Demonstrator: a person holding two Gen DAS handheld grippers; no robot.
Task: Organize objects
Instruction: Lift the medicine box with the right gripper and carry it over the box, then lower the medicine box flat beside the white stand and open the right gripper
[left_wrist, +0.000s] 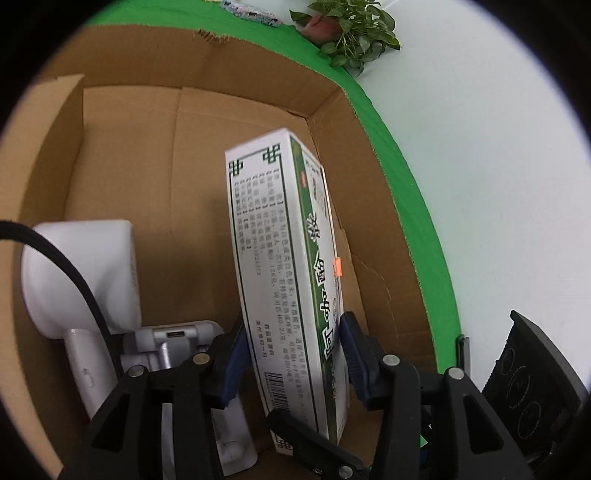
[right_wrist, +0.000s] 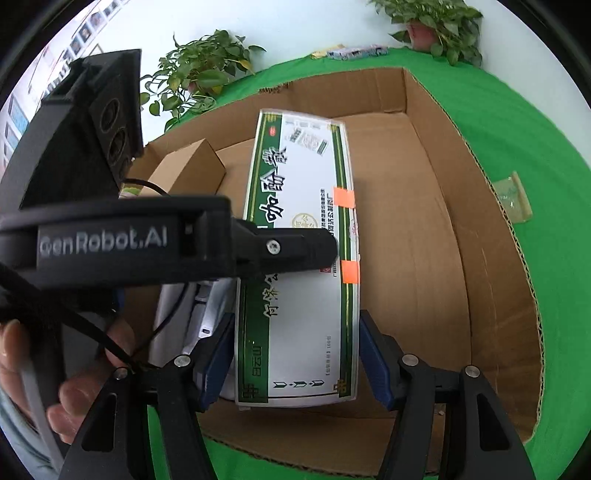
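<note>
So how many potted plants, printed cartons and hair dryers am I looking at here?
Potted plants: 2
Printed carton: 1
Hair dryer: 1
Total: 4

Inside the open brown cardboard carton (right_wrist: 461, 236), the long white-and-green printed box (right_wrist: 306, 258) takes up the middle. To its left the way is blocked by a white hair dryer (left_wrist: 81, 273) with a black cord, a small plain cardboard box (right_wrist: 188, 166), and the left tool (right_wrist: 295, 247) reaching across. To its right the bare carton floor lies open up to the carton wall
</note>
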